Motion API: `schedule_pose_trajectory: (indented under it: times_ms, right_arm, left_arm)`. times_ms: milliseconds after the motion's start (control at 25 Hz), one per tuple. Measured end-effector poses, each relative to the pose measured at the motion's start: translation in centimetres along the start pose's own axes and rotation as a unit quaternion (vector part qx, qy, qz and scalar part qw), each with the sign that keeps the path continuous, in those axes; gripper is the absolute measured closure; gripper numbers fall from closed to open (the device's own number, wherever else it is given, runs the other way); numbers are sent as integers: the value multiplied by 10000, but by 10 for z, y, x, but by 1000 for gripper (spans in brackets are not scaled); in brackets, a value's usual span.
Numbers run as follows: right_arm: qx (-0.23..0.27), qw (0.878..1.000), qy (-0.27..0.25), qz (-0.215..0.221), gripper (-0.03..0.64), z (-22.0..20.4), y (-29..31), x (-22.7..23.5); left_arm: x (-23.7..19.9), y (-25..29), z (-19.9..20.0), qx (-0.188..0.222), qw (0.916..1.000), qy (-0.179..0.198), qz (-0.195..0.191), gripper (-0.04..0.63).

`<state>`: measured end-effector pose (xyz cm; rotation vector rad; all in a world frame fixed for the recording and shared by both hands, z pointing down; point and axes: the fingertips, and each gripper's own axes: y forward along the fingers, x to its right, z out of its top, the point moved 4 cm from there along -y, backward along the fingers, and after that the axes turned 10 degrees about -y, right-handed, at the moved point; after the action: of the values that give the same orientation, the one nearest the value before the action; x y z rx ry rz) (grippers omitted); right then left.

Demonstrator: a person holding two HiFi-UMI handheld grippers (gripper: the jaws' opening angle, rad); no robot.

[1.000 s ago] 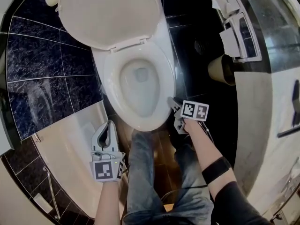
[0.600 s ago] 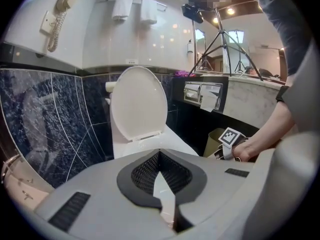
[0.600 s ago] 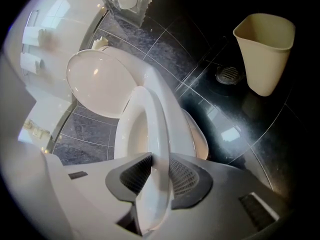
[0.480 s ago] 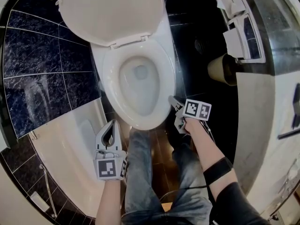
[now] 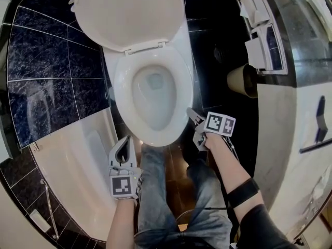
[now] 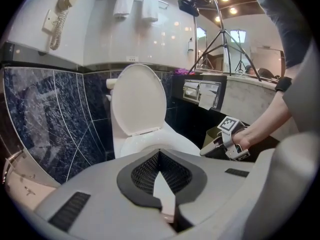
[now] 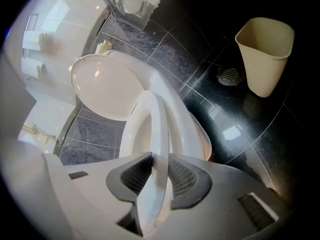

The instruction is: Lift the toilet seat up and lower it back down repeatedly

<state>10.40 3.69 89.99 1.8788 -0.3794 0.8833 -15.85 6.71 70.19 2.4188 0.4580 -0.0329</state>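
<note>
While the right gripper (image 5: 192, 117) is clamping the right front rim of the toilet seat (image 5: 122, 90), its jaws having just been closing onto it, the seat is lying low over the bowl and a lift seems to be starting. Next it is needing an upward swing toward the raised lid (image 5: 129, 14). The left gripper (image 5: 126, 141) is hanging pinched together and empty beside the bathtub (image 5: 78, 175). The waste bin (image 5: 244, 79) is standing well apart, and nothing is blocking the swing.

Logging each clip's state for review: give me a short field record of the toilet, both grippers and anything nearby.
lid: toilet lid raised
seat: toilet seat, front edge just off the bowl
right gripper: jaws just closed further, clamped on the seat rim
left gripper: shut, empty, touching nothing
nearby: beige bin on dark floor
</note>
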Motion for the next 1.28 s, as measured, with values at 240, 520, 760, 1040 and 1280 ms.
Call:
schedule_pose_trajectory:
  times_ms: [240, 520, 760, 1040, 1280]
  right_arm:
    - [-84, 9998, 157, 10, 503, 26, -33, -41]
    - [-129, 9996, 237, -70, 499, 68, -62, -93]
    - [-151, 9996, 202, -160, 495, 92, -71, -116]
    - [-5, 9995, 284, -161, 492, 105, -75, -126]
    - [73, 9981, 557, -241, 485, 114, -77, -135]
  left_arm:
    - [13, -28, -28, -484, 9988, -84, -39, 595]
    - [32, -33, -72, -1308, 9904, -276, -346, 595]
    - [33, -3, -16, -947, 9930, -575, -410, 595]
    - [22, 5, 23, -667, 9941, -804, -304, 595]
    - [17, 6, 42, -666, 9937, -840, -331, 595]
